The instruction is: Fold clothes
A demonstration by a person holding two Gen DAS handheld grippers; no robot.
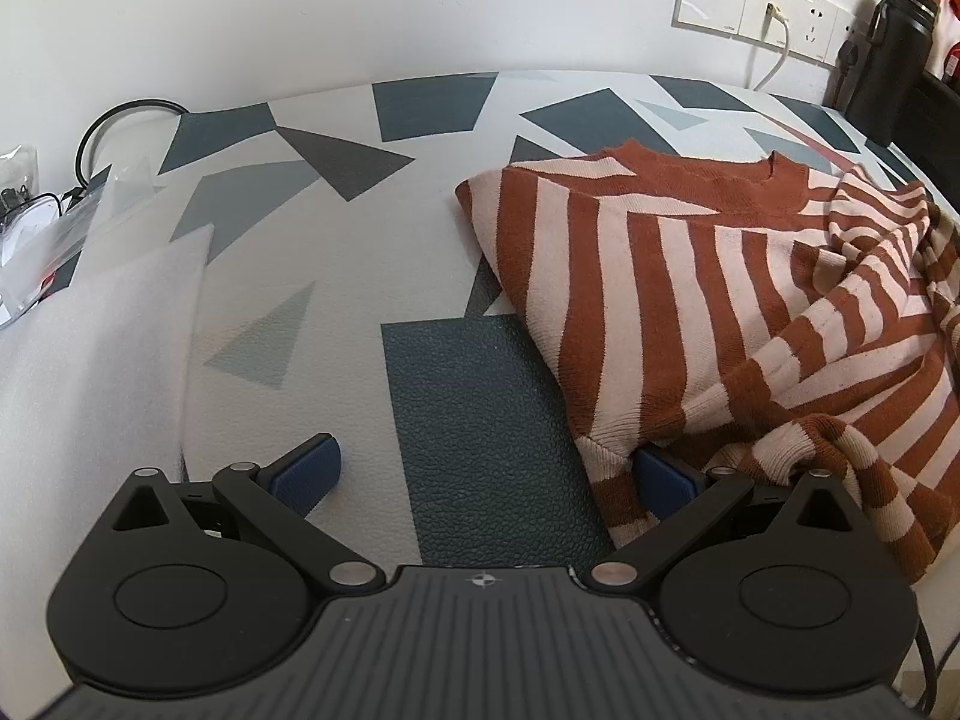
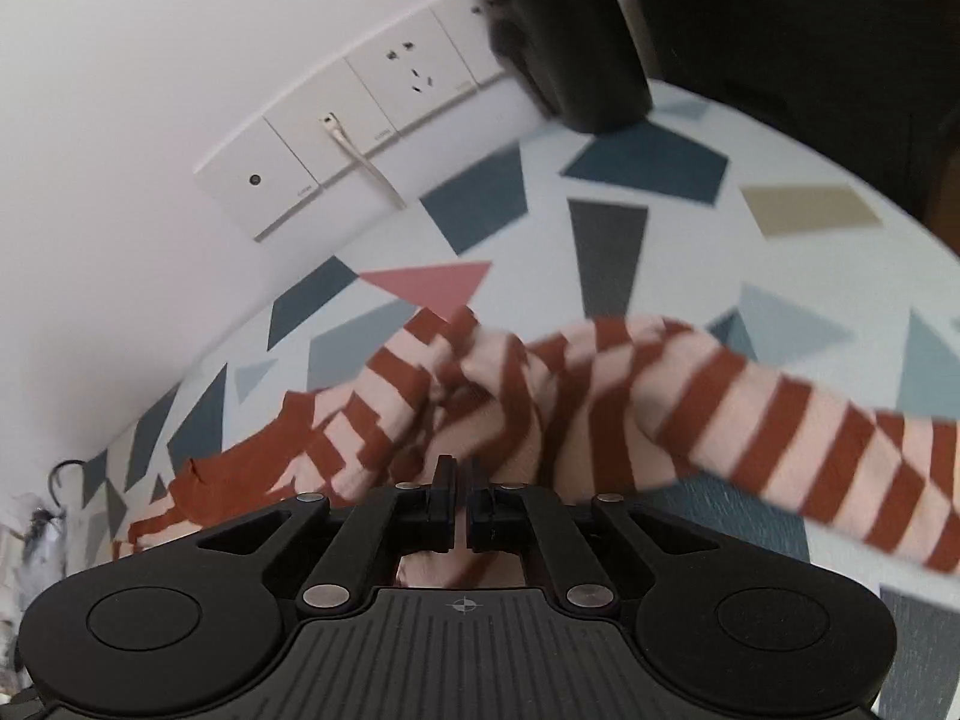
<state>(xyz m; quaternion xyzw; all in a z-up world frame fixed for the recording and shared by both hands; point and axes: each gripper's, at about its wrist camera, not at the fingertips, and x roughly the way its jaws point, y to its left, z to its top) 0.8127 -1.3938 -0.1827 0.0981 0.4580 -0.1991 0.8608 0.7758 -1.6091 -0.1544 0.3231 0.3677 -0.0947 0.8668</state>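
Observation:
A rust-and-pink striped sweater (image 1: pixel 690 300) lies crumpled on the patterned table mat (image 1: pixel 468 408), its collar toward the wall. My left gripper (image 1: pixel 486 462) hovers low over the mat, open wide, at the sweater's near left corner. Its right blue pad (image 1: pixel 663 477) is partly covered by the hem, and its left pad (image 1: pixel 309 468) stands over bare mat. In the right wrist view, the right gripper (image 2: pixel 462 474) is shut on a bunch of the sweater (image 2: pixel 600 396). A striped sleeve (image 2: pixel 810 456) trails off to the right, blurred.
Wall sockets (image 1: pixel 774 12) with a white cable plugged in sit on the back wall. A black bottle (image 1: pixel 894 60) stands at the far right. A white foam sheet (image 1: pixel 102 360), clear plastic bags (image 1: pixel 36 240) and a black cable (image 1: pixel 120 120) lie at the left.

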